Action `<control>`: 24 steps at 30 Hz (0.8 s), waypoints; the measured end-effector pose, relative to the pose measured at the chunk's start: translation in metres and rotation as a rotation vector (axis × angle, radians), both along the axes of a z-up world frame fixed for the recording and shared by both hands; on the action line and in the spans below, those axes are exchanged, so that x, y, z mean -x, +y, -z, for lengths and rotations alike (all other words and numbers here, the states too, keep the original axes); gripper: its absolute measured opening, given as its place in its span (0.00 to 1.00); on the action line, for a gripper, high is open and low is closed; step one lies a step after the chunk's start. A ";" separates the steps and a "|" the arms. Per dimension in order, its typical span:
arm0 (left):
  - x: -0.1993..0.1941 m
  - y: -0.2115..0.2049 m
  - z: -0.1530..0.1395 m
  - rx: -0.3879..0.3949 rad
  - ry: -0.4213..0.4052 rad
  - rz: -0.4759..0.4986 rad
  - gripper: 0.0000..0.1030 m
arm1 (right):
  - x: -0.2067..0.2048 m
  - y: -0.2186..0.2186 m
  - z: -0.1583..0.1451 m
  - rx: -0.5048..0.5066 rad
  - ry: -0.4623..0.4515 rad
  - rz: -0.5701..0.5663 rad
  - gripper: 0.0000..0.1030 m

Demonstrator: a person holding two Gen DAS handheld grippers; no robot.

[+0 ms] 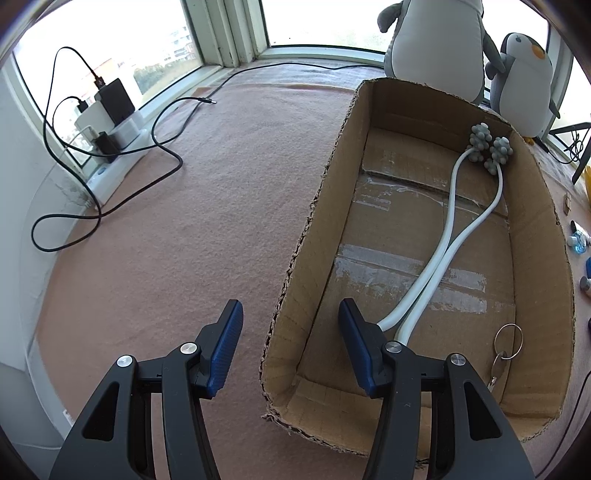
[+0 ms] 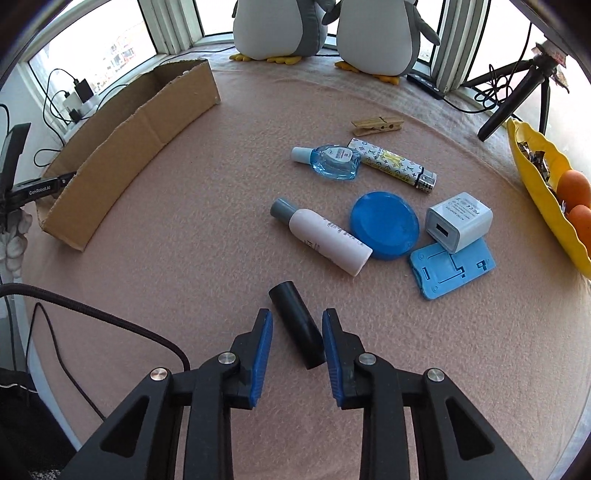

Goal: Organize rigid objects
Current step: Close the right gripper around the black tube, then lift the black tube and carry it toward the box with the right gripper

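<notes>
Lighting: bright daylight from the white-framed windows (image 1: pixel 229 33), panes blown out to glare. Shadows: soft, faint beneath the open brown cardboard box (image 1: pixel 424 258) near those windows. Focus: sharp centrally. Distortion: strong fisheye bending, dark vignette at corners.

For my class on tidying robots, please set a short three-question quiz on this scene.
1. True or false: the cardboard box is empty.
2. What lies between the right gripper's fingers? A) black tube B) clothes peg C) orange
3. What does the white charger rest partly on?

Key:
1. False: a massage roller and keys lie inside.
2. A
3. The light blue phone stand.
</notes>
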State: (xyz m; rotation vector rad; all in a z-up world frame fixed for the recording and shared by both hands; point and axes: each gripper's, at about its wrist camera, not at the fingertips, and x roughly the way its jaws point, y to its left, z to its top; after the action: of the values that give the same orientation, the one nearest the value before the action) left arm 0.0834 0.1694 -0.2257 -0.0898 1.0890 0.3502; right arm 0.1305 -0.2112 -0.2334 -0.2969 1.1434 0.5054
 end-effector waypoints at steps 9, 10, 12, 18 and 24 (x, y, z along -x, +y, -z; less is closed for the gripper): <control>0.000 0.000 0.000 -0.002 0.000 0.001 0.52 | -0.002 0.004 0.008 0.032 0.030 -0.022 0.18; 0.000 0.000 0.000 -0.001 0.000 0.000 0.52 | -0.001 0.004 0.008 0.033 0.030 -0.024 0.17; 0.000 0.000 0.000 -0.001 -0.001 0.000 0.52 | -0.002 0.004 0.008 0.029 0.034 -0.023 0.16; 0.000 0.000 0.000 -0.003 -0.001 0.001 0.52 | -0.004 0.002 0.009 0.019 0.041 -0.013 0.15; 0.000 0.001 0.000 -0.008 -0.001 0.002 0.52 | -0.005 -0.001 0.009 -0.014 0.043 0.018 0.14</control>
State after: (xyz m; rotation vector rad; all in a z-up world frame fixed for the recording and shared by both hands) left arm 0.0834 0.1705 -0.2253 -0.0814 1.0864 0.3527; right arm 0.1352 -0.2121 -0.2419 -0.2651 1.1826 0.5056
